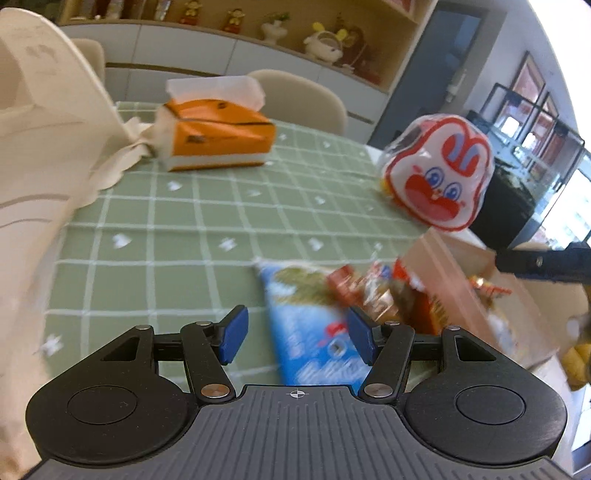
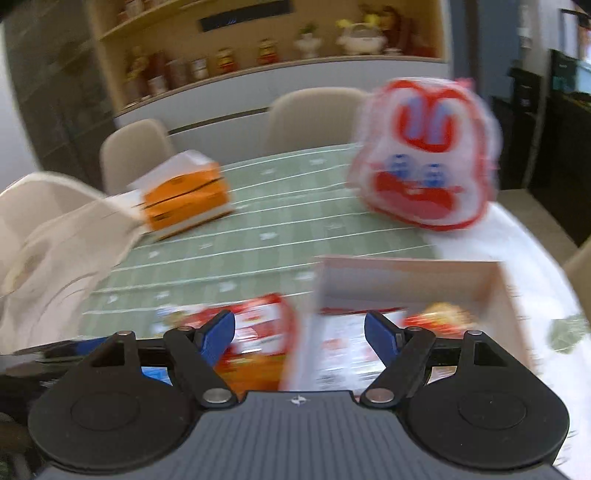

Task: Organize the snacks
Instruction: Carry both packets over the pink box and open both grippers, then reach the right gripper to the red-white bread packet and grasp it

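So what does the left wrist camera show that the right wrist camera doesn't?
Only the left wrist view shows the blue snack bag whole, lying between the open left gripper, and the windows on the far right.

Only the right wrist view looks down into the cardboard box, with a white printed packet inside, framed by the open right gripper.

Both show the green checked tablecloth, the orange tissue pack, the rabbit-face bag, the cream cloth bag on the left and the shelf with figurines.
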{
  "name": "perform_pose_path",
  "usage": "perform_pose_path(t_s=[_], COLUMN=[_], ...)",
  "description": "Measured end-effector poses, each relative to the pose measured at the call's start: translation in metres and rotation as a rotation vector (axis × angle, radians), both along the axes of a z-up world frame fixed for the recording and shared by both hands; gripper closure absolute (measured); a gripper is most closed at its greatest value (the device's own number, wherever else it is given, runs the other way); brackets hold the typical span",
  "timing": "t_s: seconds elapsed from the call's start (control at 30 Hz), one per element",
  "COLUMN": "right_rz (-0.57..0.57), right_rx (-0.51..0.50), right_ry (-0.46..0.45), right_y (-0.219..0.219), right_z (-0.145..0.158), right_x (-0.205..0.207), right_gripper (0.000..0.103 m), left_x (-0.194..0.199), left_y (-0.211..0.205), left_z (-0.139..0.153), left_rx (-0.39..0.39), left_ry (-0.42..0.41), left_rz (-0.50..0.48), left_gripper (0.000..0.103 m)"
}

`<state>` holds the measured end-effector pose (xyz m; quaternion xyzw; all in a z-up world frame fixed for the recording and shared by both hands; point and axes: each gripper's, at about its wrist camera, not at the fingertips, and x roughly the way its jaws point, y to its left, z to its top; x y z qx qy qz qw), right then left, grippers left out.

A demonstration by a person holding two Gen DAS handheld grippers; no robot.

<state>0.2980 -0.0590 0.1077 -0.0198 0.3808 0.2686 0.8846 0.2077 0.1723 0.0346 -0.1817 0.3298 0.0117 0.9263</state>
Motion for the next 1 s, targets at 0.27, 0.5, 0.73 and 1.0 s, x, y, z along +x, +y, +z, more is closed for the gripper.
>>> perform_pose_path(t_s=[0.27, 0.5, 0.73, 1.0], right_rz=[0.05, -0.09, -0.15, -0.047], right_rx=[-0.124, -0.31, -0.247, -0.163], right_ry=[-0.053, -0.083, -0.007, 0.069], right_y=[0.1, 0.134, 0.115, 0.104], right_z=[-0.02, -0.067, -0.071, -0.07], right_x=[-0.014, 0.018, 0.022, -0.035], right_gripper=[0.025, 0.026, 0.026, 0.027], left_x=[-0.044, -0.055, -0.049, -0.052], left_y=[0.023, 0.032, 0.052, 0.063], left_z=[-0.01, -0.011, -0.019, -0.011], left_rx=[-0.012, -0.039, -0.103, -0.123], left_ry=[0.012, 0.011, 0.061, 0.035], left_rz=[0.0, -0.012, -0.001, 0.024], left_gripper=[0.038, 0.038, 0.038, 0.038])
